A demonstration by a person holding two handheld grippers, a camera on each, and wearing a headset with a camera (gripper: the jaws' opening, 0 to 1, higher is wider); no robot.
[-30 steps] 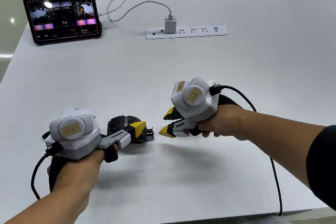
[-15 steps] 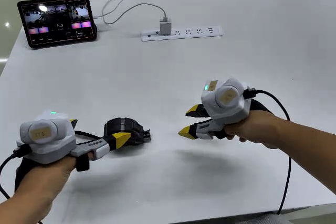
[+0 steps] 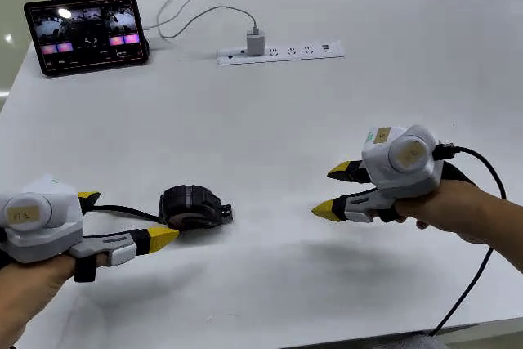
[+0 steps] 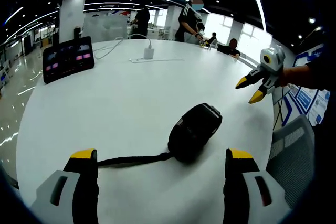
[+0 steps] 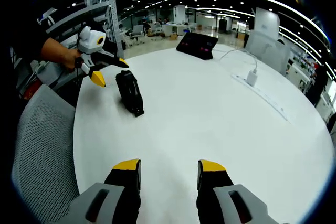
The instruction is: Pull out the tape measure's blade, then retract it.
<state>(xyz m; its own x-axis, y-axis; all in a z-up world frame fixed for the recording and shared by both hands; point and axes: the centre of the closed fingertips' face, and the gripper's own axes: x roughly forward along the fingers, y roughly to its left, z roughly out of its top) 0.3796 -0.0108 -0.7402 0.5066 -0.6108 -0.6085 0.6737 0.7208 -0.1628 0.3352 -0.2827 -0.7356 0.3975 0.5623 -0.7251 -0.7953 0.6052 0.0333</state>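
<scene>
Head view: tape measure (image 3: 192,207) was seen lying just ahead of the left tongs (image 3: 125,217).
Both tongs were held apart, empty; its blade tip (image 3: 230,212) was turned along the bench (image 3: 270,120) toward the right tongs (image 3: 333,191), well apart.

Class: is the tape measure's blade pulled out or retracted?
Retracted. The tape measure lies on the table with no blade extending from its case; the dark line trailing from it is a strap.
</scene>
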